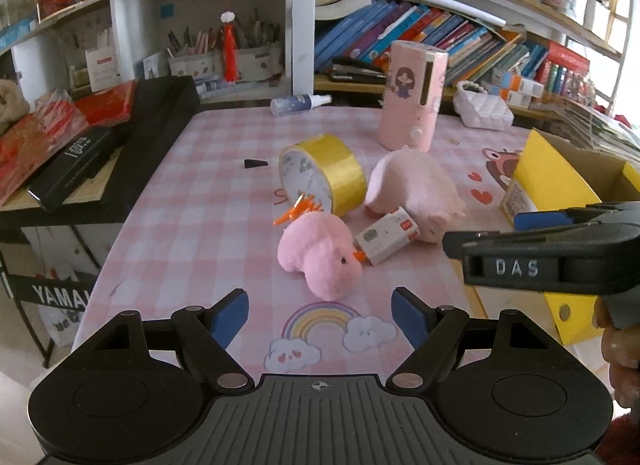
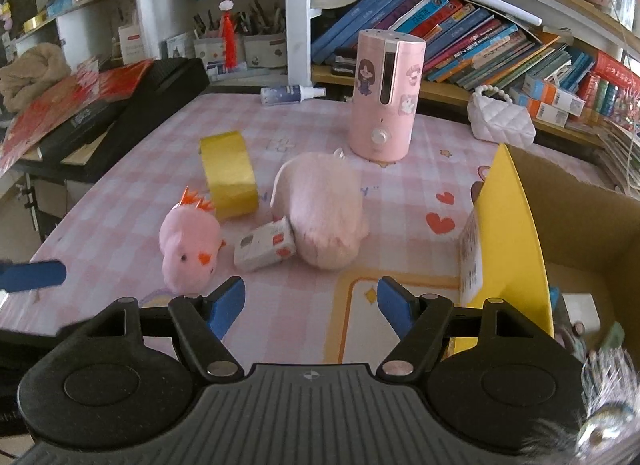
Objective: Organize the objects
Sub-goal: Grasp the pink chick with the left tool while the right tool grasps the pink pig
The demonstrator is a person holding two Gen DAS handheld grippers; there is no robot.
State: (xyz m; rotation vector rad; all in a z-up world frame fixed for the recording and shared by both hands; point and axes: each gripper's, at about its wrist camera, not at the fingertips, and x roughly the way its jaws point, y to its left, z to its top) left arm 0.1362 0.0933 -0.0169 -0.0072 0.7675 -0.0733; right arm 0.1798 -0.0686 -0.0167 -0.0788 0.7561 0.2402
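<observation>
On the pink checked tablecloth (image 1: pixel 192 201) lie a small pink plush chick (image 1: pixel 320 255) (image 2: pixel 188 251), a larger pale pink plush (image 1: pixel 416 193) (image 2: pixel 324 211), a small white box (image 1: pixel 386 235) (image 2: pixel 264 245) between them, and a yellow tape roll (image 1: pixel 324 173) (image 2: pixel 230 173). A pink cylinder appliance (image 1: pixel 412 95) (image 2: pixel 384 97) stands upright behind. My left gripper (image 1: pixel 320 315) is open and empty, just short of the chick. My right gripper (image 2: pixel 310 303) (image 1: pixel 516 233) is open and empty, just short of the white box.
A cardboard box with yellow flaps (image 2: pixel 516 233) (image 1: pixel 548 181) stands at the right, with items inside. A white quilted purse (image 2: pixel 500 119), a spray bottle (image 2: pixel 290 94), a black keyboard with red papers (image 1: pixel 100 145) and bookshelves (image 2: pixel 460 37) ring the table.
</observation>
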